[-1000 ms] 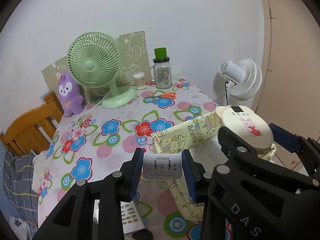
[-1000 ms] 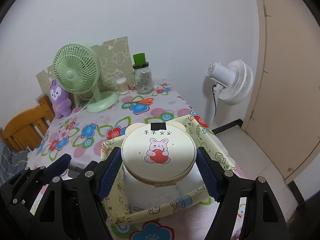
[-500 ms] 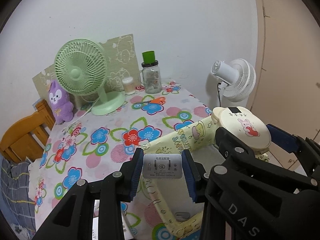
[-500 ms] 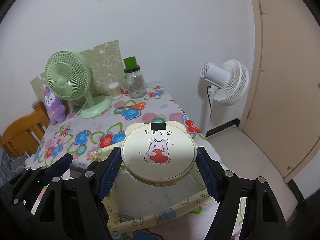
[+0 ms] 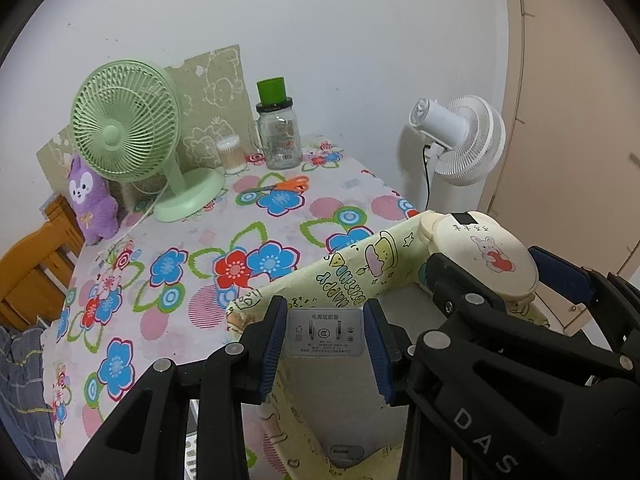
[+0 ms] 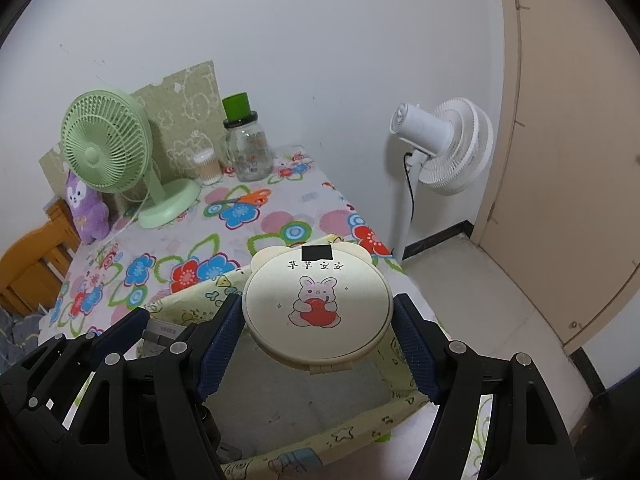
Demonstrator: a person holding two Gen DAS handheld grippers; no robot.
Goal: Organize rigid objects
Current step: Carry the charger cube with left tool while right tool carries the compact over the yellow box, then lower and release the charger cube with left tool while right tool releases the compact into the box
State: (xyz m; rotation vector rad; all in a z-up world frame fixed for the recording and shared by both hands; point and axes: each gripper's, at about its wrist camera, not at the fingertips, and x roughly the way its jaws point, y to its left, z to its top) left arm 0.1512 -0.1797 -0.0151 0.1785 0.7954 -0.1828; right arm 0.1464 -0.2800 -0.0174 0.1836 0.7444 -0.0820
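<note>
Above a flowered table (image 5: 200, 240), a yellow fabric bin (image 5: 360, 276) waits as two grippers hover over it: the right gripper (image 6: 318, 328) clamps a round bunny compact (image 6: 316, 304), the left gripper (image 5: 325, 340) pinches a power adapter (image 5: 325, 332). Depositing appears underway; each must lower inside, then release.

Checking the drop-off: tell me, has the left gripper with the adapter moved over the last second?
Yes. The left gripper, shut on the power adapter, has moved from over the flowered tablecloth to over the storage box.
</note>
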